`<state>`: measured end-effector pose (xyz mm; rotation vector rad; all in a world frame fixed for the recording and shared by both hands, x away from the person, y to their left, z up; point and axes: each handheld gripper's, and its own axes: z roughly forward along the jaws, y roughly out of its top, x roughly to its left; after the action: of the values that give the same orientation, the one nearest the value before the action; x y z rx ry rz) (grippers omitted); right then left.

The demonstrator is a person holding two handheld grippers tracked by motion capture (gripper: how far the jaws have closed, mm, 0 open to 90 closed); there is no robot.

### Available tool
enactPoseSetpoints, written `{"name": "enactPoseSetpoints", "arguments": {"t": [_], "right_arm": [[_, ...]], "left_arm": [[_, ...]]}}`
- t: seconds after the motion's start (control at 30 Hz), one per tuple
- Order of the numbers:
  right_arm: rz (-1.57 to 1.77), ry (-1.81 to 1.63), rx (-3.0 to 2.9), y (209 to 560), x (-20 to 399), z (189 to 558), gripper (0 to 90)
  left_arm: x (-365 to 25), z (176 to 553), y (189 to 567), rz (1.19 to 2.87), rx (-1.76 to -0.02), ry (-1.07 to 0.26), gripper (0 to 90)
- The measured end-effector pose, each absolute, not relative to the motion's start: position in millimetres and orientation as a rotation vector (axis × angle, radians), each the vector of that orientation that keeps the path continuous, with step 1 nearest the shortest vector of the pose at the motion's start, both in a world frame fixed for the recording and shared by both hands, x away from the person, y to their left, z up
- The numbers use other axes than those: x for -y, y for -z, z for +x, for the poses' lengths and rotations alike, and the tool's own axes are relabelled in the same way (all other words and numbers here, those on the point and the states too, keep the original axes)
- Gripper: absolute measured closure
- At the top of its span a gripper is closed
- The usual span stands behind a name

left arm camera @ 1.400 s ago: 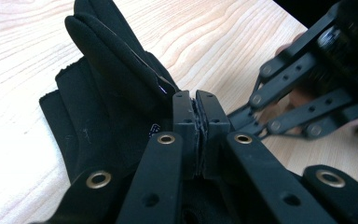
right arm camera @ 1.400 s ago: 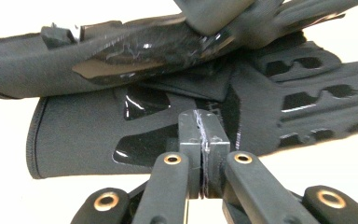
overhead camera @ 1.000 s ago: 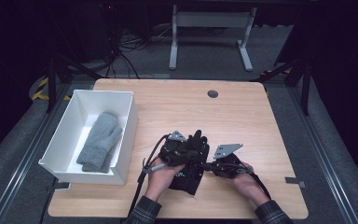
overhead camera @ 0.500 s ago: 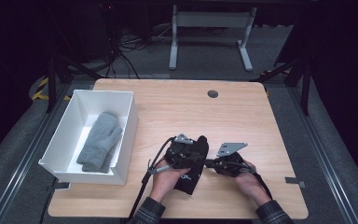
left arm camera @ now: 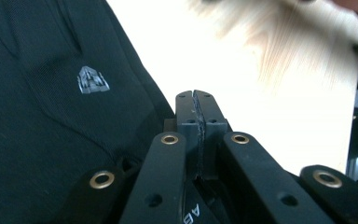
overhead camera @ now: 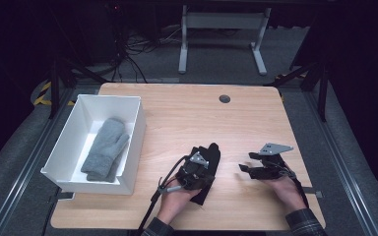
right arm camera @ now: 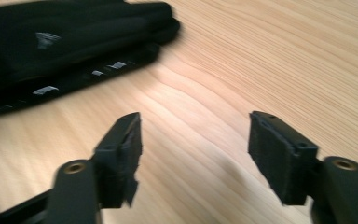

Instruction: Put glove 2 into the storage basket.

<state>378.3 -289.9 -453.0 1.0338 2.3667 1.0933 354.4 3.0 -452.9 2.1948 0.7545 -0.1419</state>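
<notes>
Black glove lies on the bench, near its front edge, right of the white bin that holds a grey mitten. Left claw rests over the glove with jaws pressed fully together; whether cloth is pinched I cannot tell. Right claw hovers apart to the right, its jaws just opened wide, with nothing between them.

I work at a pale wooden table with a dark round grommet near its far edge. Grey carpet lies around it. Beyond the far edge stand a white metal frame and tangled cables, the room behind dark.
</notes>
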Motion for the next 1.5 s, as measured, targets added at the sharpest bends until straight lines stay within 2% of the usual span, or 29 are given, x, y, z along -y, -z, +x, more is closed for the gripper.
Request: {"name": "enactPoseSetpoints", "arguments": {"t": [0.1,0.5,0.93,1.03,1.07,1.1,1.13,1.27,1.5], "right_arm": [[1.056,-1.085,-2.337,454.9,297.8,379.8,27.6],[1.057,-0.991,-2.355,465.4,294.2,383.7,23.7],[1.074,-1.008,-2.343,468.9,297.1,386.1,17.8],[1.074,-1.005,-2.346,468.9,296.8,386.2,16.5],[1.075,-1.008,-2.348,469.1,296.7,386.3,15.8],[1.073,-1.006,-2.351,469.2,296.7,386.3,15.4],[1.073,-1.006,-2.351,469.2,296.7,386.3,15.4],[1.073,-1.006,-2.351,469.2,296.7,386.3,15.3],[1.073,-1.005,-2.350,469.2,296.8,386.4,15.3]], "left_arm": [[-3.1,350.6,454.4,2.218,-0.750,0.131,90.0],[-25.2,344.3,449.0,2.305,-0.766,0.065,90.0],[-52.3,346.1,438.9,2.311,-0.789,0.033,89.8],[-53.0,347.1,431.4,2.295,-0.770,0.032,85.4],[-52.9,347.3,428.5,2.295,-0.764,0.021,82.4],[-53.0,348.0,425.3,2.302,-0.754,0.011,74.2],[-53.2,348.9,423.0,2.305,-0.742,-0.001,74.2],[-54.4,356.7,414.7,2.309,-0.699,-0.034,56.7],[-55.0,375.9,413.4,2.306,-0.687,-0.075,39.3]]}}
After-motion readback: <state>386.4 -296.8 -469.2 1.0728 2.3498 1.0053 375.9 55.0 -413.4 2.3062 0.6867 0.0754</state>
